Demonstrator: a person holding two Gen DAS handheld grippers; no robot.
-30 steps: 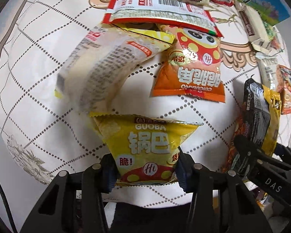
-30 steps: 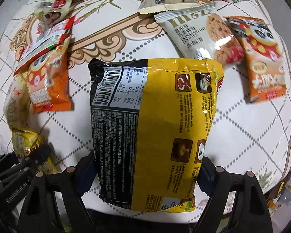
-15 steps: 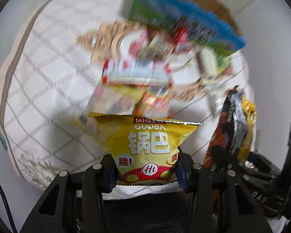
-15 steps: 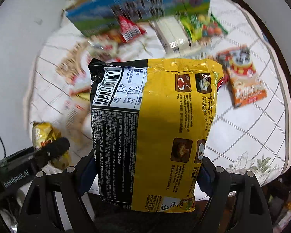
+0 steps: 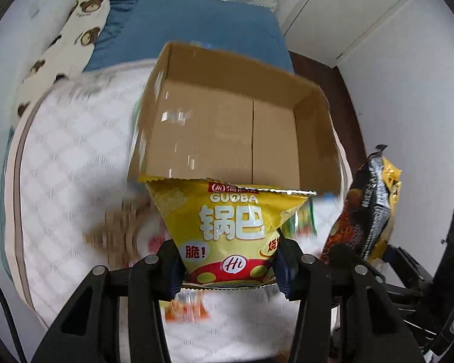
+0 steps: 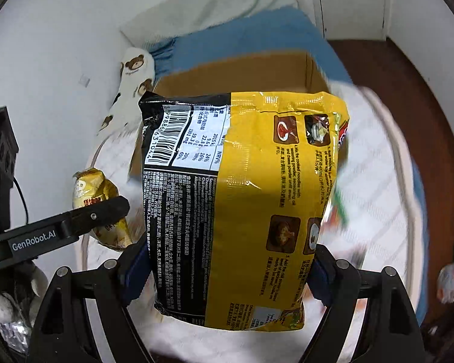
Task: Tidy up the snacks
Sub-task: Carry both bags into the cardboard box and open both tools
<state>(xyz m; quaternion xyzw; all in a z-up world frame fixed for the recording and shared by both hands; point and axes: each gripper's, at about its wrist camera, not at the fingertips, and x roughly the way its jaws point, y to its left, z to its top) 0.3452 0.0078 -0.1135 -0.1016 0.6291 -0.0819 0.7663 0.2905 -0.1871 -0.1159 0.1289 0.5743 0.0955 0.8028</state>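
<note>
Ahead of both, an open cardboard box; left hand-held gripper clamps a yellow guoba packet, right hand-held gripper an instant-noodle packet.

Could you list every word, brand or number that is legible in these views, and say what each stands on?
"GUOBA", "Hi" and "锅巴": yellow snack bag in the left tongs.
"脆!": the same bag, lower left.
"GenRobot.AI": black arm of the left tongs, seen from the right wrist.
"NRV%" with barcode digits, partly legible: black-and-yellow noodle packet in the right tongs.
The packet's fine print is too small to read.
</note>
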